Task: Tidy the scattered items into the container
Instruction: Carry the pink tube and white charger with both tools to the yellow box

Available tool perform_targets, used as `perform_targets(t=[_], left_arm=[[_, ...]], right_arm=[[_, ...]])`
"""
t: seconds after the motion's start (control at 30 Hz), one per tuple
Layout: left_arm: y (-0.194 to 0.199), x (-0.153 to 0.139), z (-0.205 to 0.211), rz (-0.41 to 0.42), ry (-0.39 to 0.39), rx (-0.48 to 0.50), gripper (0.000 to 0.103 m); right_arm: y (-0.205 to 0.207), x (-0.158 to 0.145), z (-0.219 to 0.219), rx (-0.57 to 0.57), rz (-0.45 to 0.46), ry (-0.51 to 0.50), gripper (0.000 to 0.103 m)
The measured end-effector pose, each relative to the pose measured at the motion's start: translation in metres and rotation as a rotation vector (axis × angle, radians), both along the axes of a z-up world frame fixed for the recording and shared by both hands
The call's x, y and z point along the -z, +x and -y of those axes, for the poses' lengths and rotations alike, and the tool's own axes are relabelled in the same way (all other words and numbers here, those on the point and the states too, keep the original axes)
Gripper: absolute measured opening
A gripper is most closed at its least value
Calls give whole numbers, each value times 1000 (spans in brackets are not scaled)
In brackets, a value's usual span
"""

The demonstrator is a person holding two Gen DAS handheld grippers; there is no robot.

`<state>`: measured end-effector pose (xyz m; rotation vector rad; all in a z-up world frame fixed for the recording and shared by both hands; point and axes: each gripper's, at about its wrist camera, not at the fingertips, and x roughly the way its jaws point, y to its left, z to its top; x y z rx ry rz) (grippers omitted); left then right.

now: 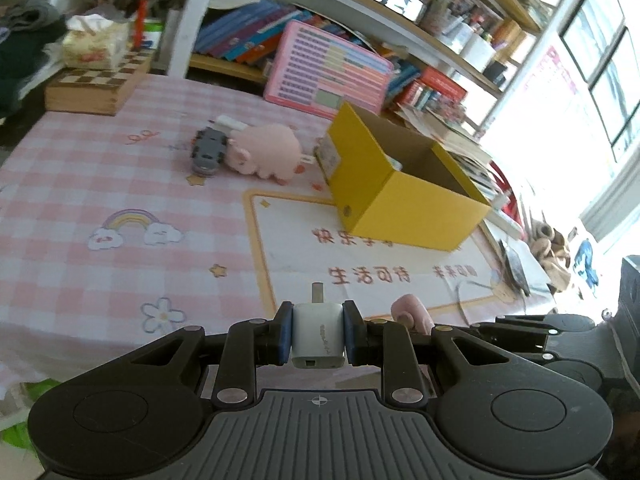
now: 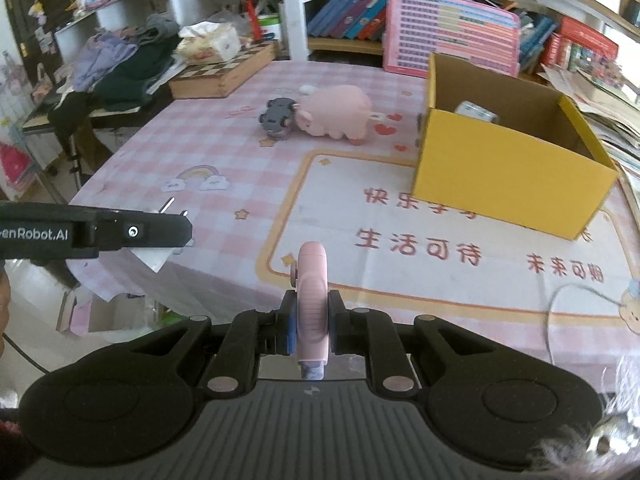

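Pink checked table (image 2: 208, 136). Yellow box (image 2: 508, 176) open, right of centre, silver item inside. Pink pig (image 2: 340, 114) beside grey toy car (image 2: 276, 118), left of box. Left gripper (image 1: 318, 334) clamped on white charger (image 1: 318, 336). Right gripper (image 2: 312, 320) clamped on pink gadget (image 2: 313, 300).

White charger plug (image 1: 318, 334) low centre, prongs forward; pink gadget (image 2: 313, 300) low centre; pink pig (image 2: 336, 115), grey car (image 2: 277, 117) upper centre; yellow box (image 2: 508, 152) right, open.

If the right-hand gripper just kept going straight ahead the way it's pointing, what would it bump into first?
The right gripper, shut on a pink gadget, points across the bare tablecloth. The first thing on that line looks like the pink pig toy, though depth is uncertain. The yellow box sits off to the right.
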<state>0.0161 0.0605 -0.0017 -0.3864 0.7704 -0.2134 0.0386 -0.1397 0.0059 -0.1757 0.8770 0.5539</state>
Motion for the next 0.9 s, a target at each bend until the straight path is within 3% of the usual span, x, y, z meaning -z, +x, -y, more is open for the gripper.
perform_targets(t=[0.9], left_arm=[[36, 7, 67, -26, 12, 227, 23]], right_arm=[[-2, 6, 70, 218, -33, -15, 14]])
